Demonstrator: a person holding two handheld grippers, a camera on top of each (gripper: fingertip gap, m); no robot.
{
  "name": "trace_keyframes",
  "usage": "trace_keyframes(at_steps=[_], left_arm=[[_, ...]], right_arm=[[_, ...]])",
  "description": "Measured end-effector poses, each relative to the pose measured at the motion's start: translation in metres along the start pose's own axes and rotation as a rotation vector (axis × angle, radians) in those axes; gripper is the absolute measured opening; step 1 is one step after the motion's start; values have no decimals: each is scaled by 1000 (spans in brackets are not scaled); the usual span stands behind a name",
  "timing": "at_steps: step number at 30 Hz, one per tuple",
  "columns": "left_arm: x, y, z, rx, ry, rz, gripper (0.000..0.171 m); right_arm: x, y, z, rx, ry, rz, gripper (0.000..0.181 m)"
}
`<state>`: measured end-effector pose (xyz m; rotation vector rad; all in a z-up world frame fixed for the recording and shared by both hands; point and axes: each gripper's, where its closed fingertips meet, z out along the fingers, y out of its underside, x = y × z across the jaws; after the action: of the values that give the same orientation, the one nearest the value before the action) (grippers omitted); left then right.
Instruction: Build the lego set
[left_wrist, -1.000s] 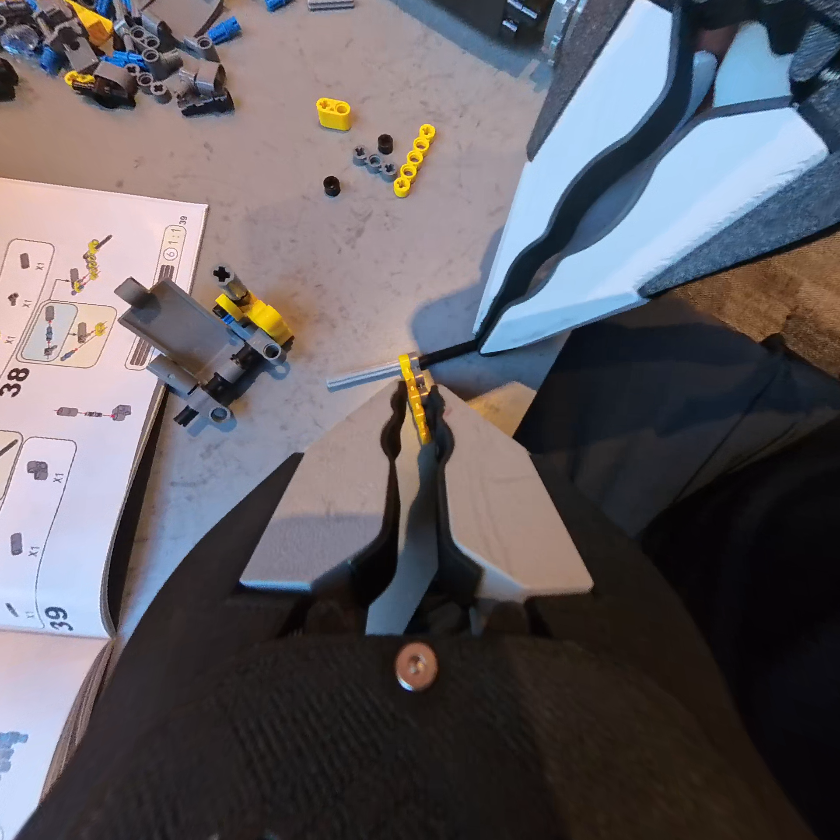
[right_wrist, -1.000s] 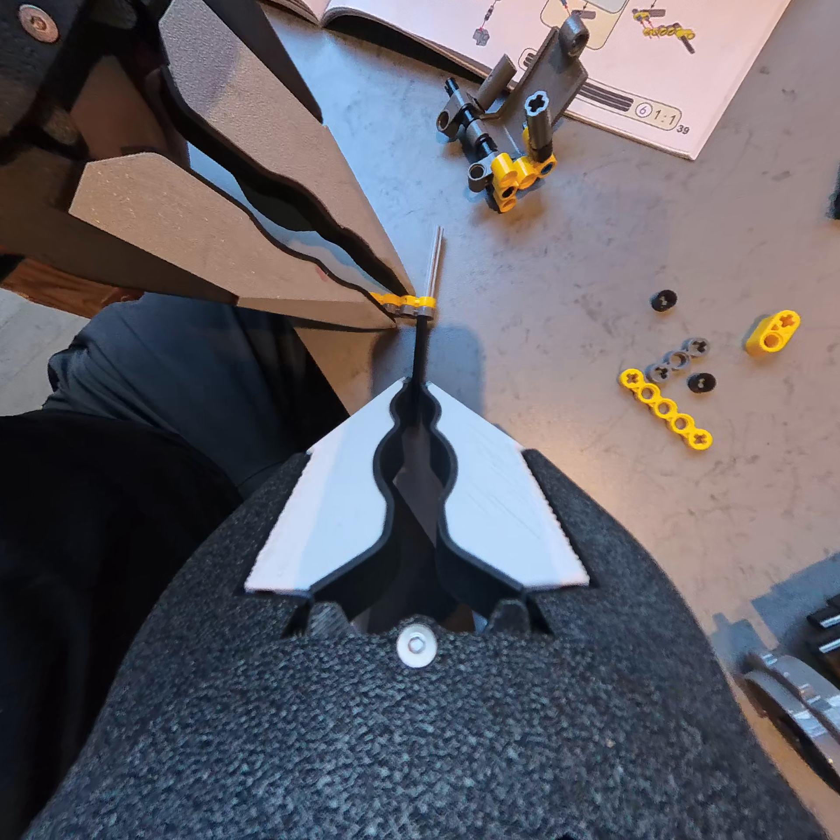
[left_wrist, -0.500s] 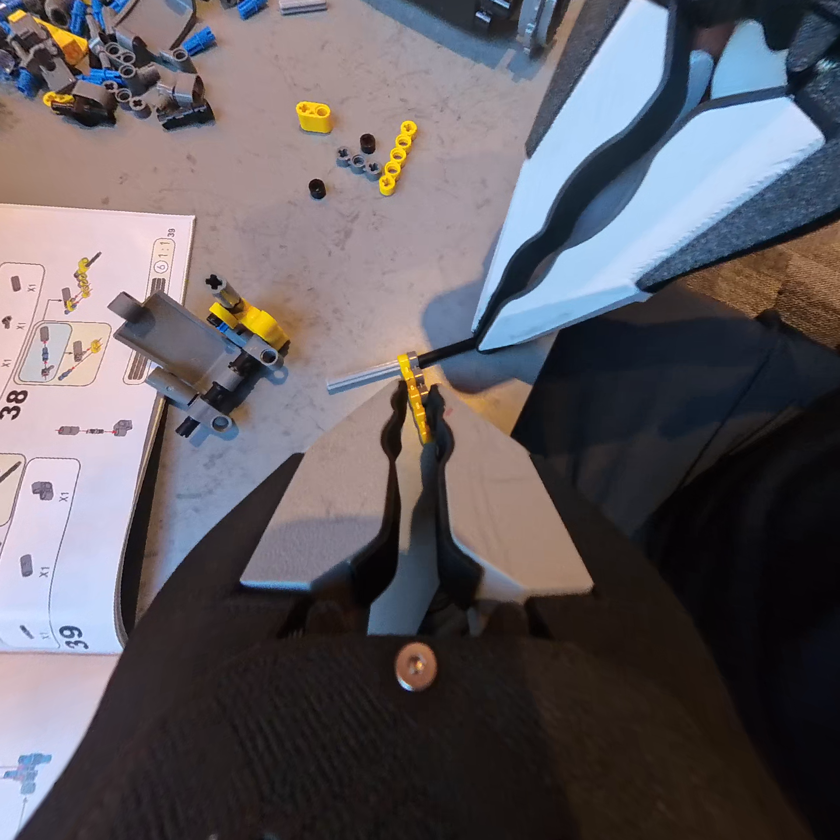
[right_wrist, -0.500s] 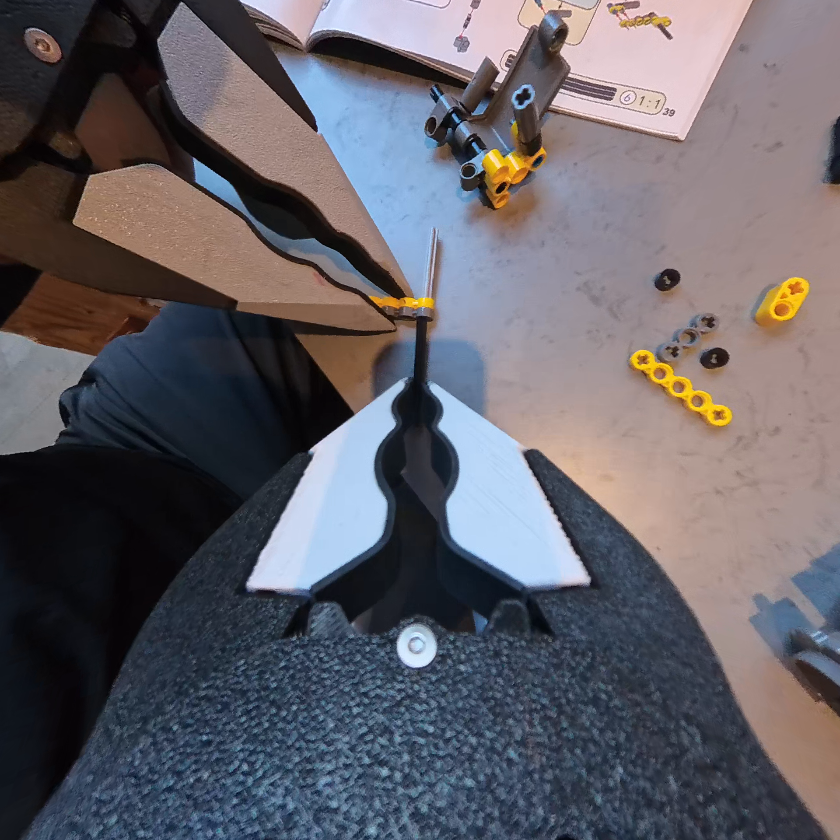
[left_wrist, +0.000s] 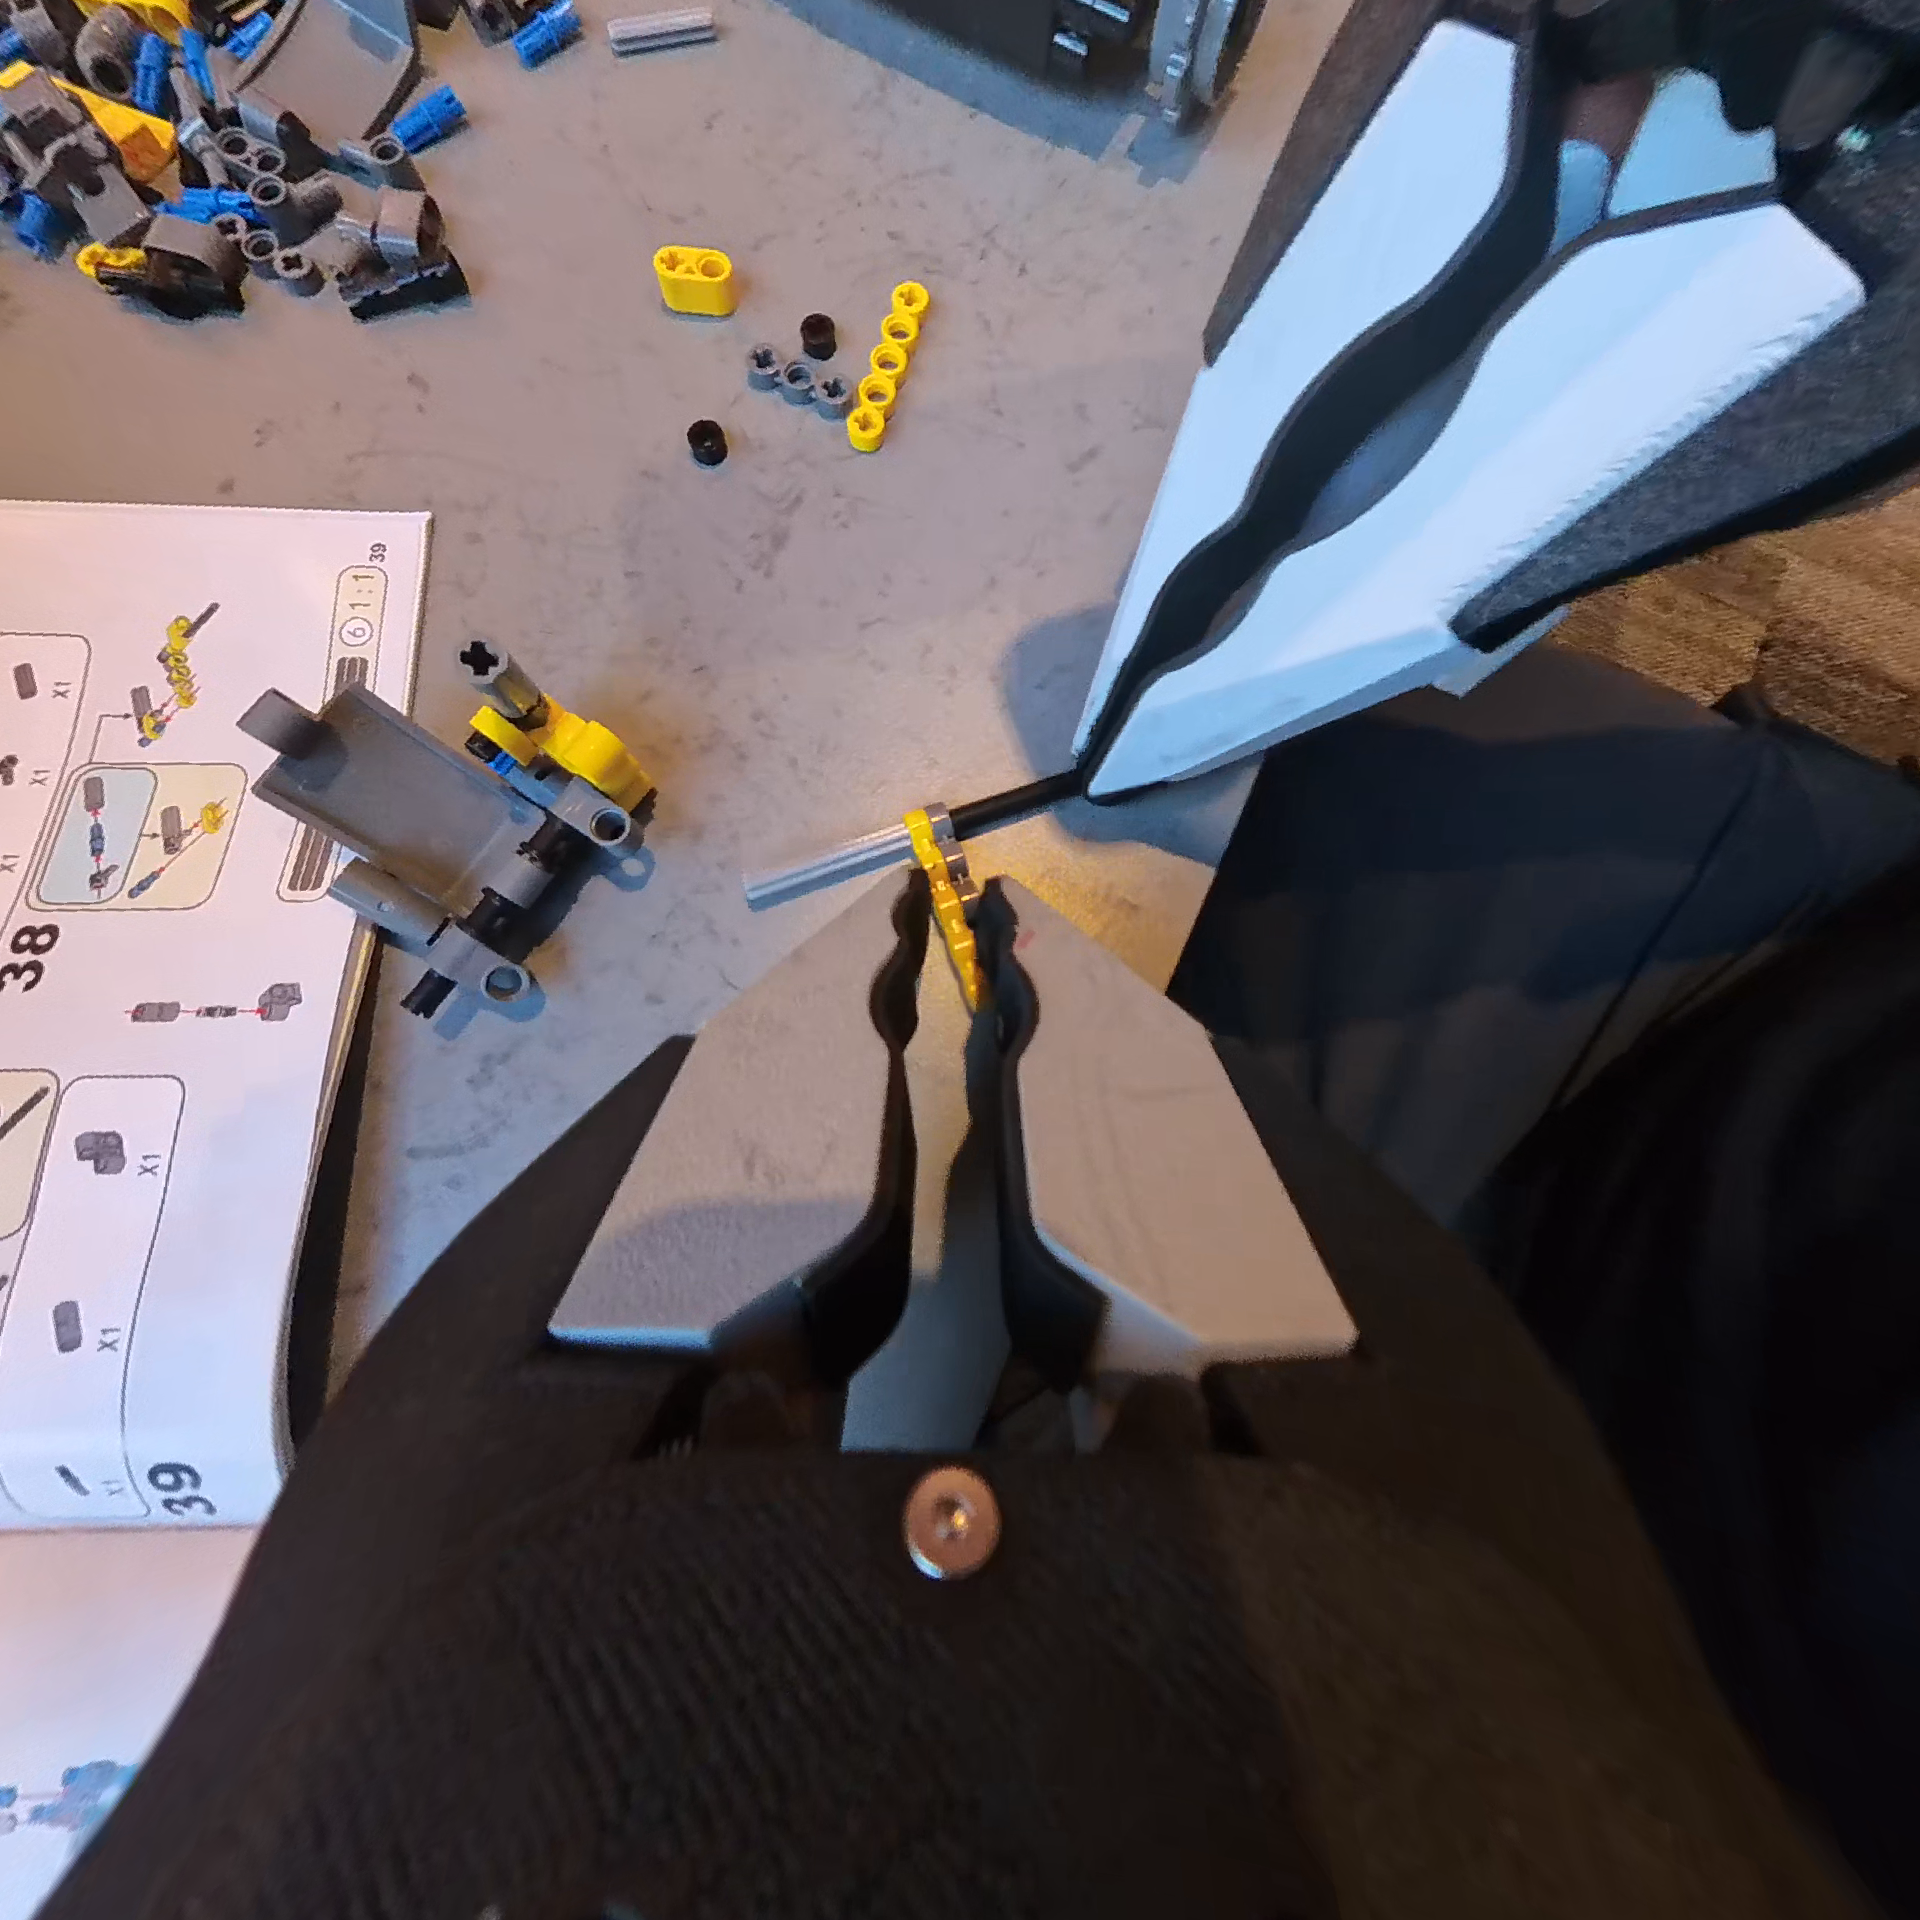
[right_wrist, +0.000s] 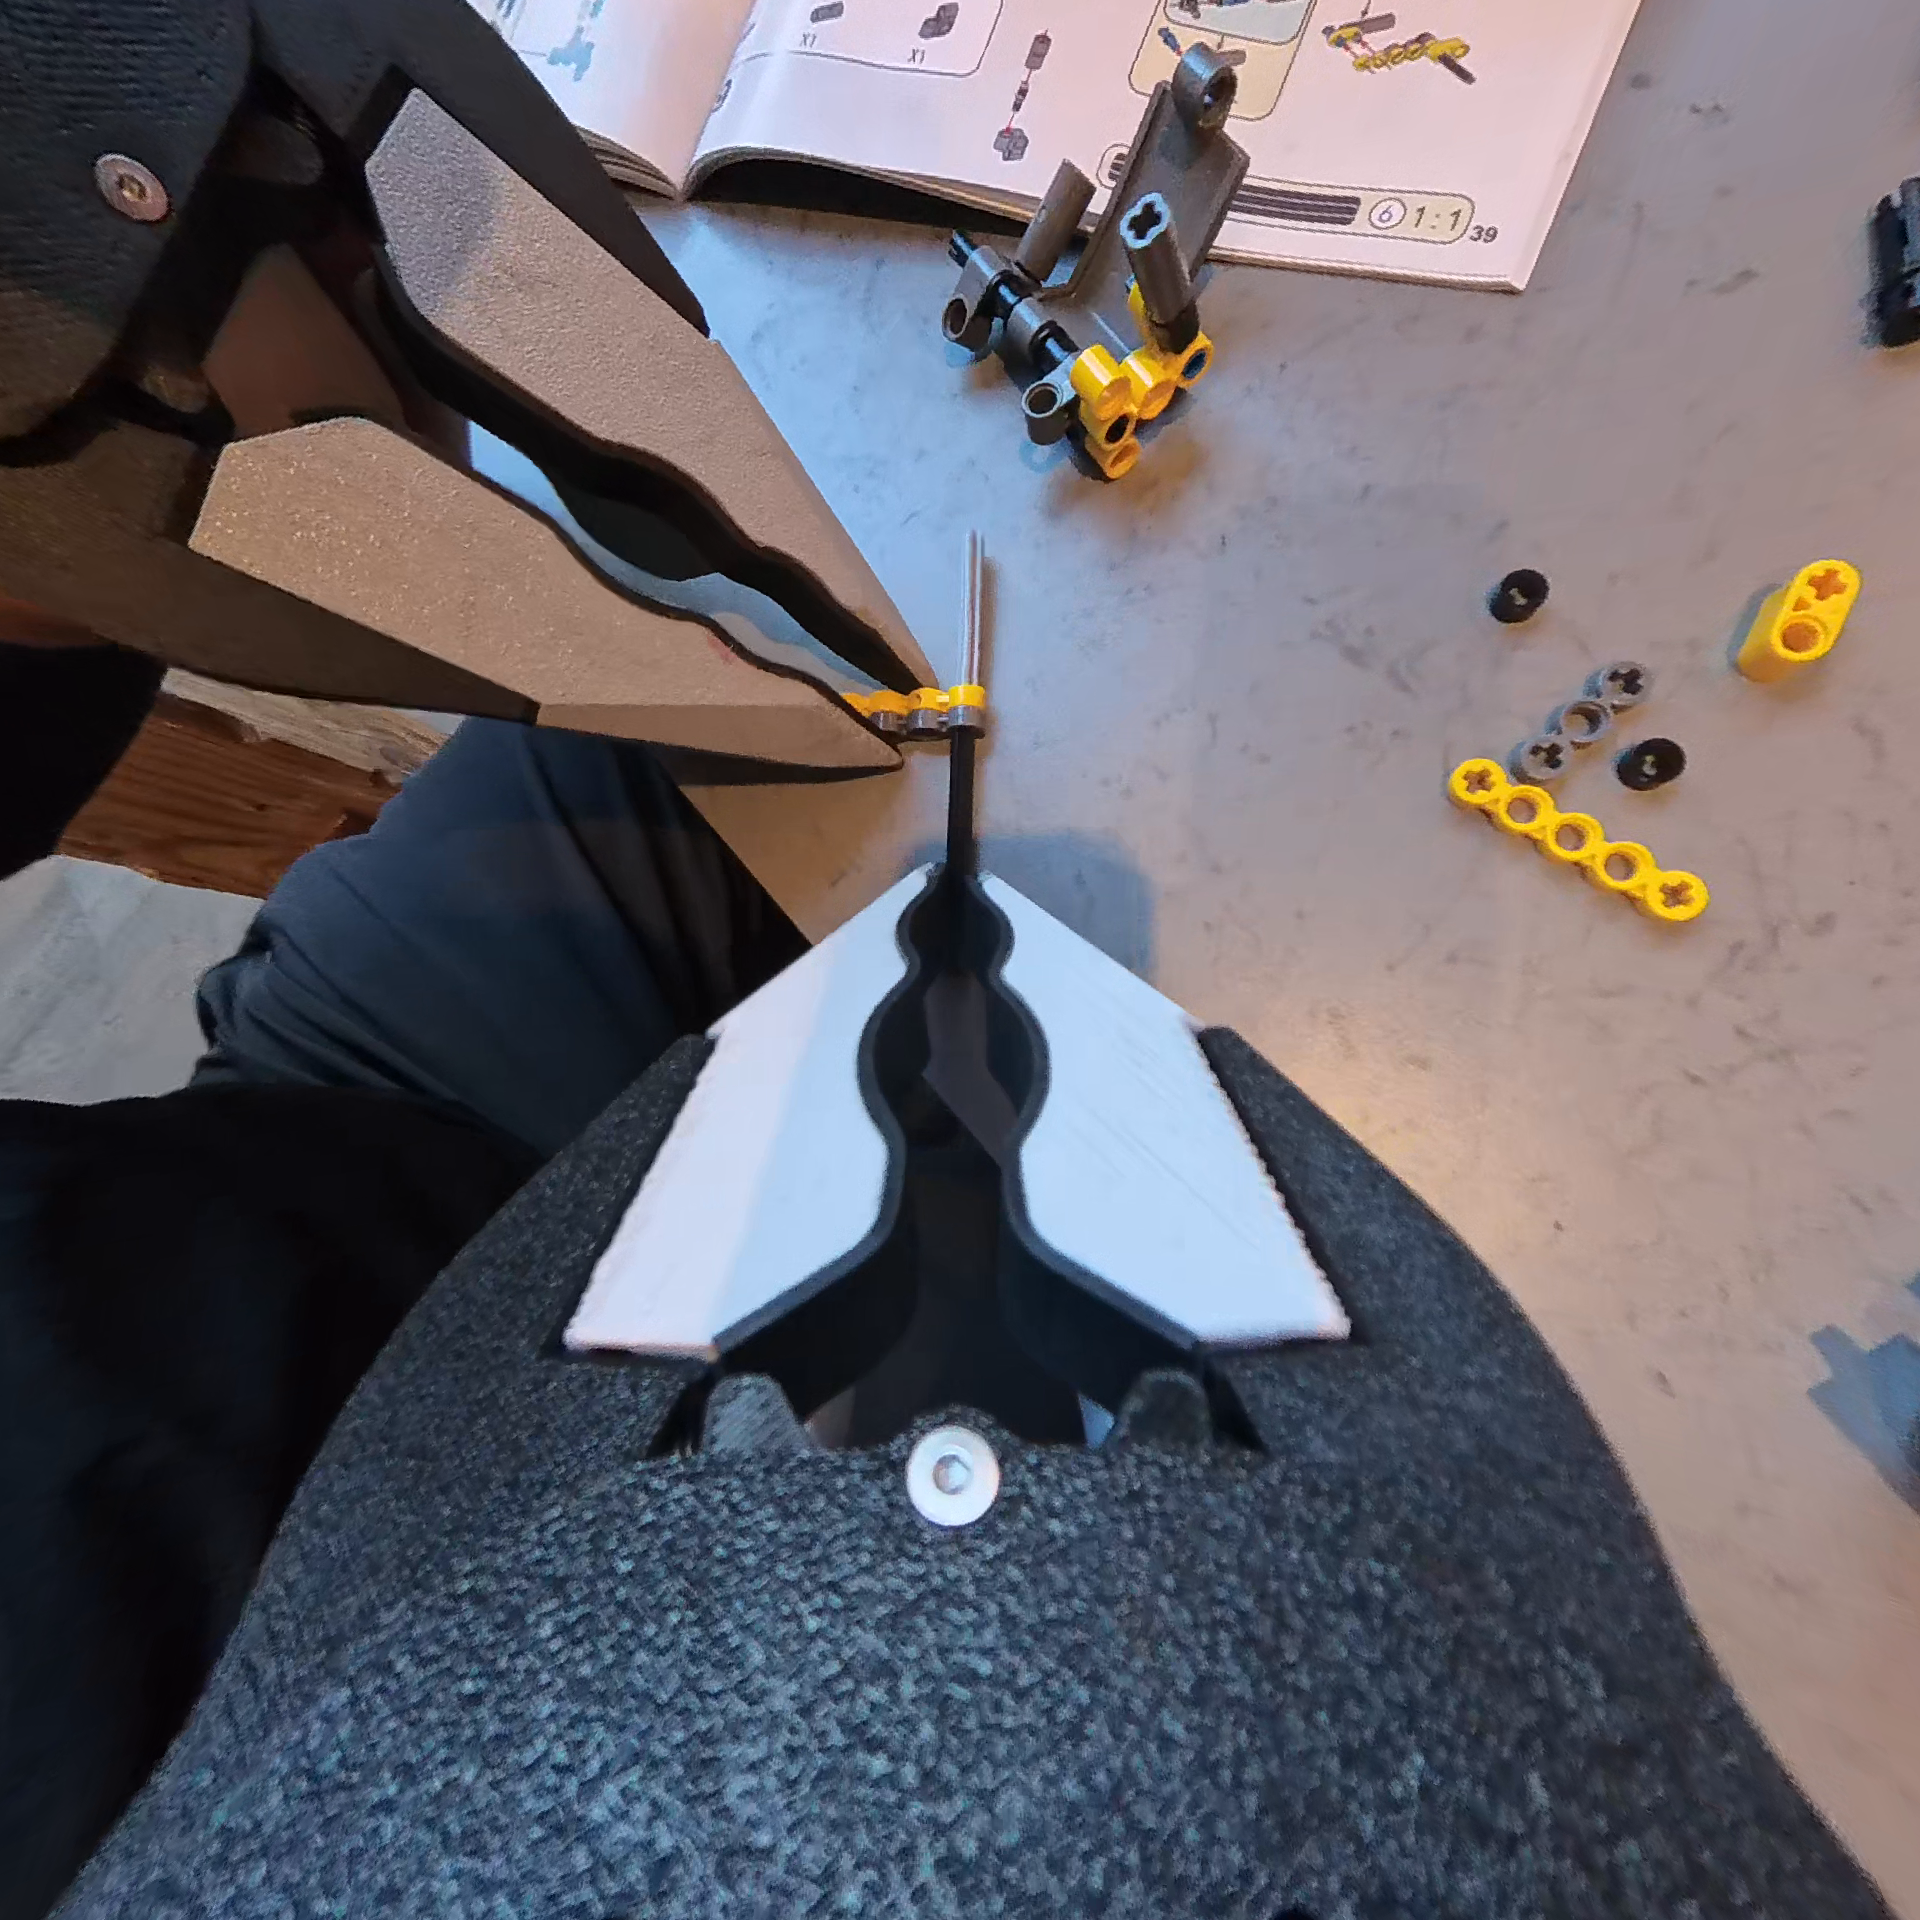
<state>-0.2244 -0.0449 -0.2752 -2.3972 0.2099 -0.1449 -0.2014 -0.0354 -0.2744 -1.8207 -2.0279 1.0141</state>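
Grey table (left_wrist: 623, 582); left hand-held gripper (left_wrist: 951, 894) pinches yellow beam (left_wrist: 948, 883), right hand-held gripper (right_wrist: 951, 878) clamps black axle (right_wrist: 963, 800)

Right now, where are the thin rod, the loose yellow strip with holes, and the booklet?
Rod (right_wrist: 962, 790), right wrist view, its black stretch.
Yellow strip (right_wrist: 1574, 837), right wrist view, its middle hole.
Booklet (left_wrist: 208, 1195), left wrist view, the open page.
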Motion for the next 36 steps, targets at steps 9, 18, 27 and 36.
trace_keyframes(at_steps=[9,18,27,36], left_arm=[[0,1,1,-45,26,122,9],[-1,1,2,-74,94,264,10],[10,-4,6,-38,165,169,7],[7,-1,0,40,176,144,8]], right_arm=[[0,-2,1,14,-36,63,0],[2,-4,3,-47,-66,-10,0],[6,-7,4,-37,-153,-58,0],[0,-13,-6,68,-235,-238,16]])
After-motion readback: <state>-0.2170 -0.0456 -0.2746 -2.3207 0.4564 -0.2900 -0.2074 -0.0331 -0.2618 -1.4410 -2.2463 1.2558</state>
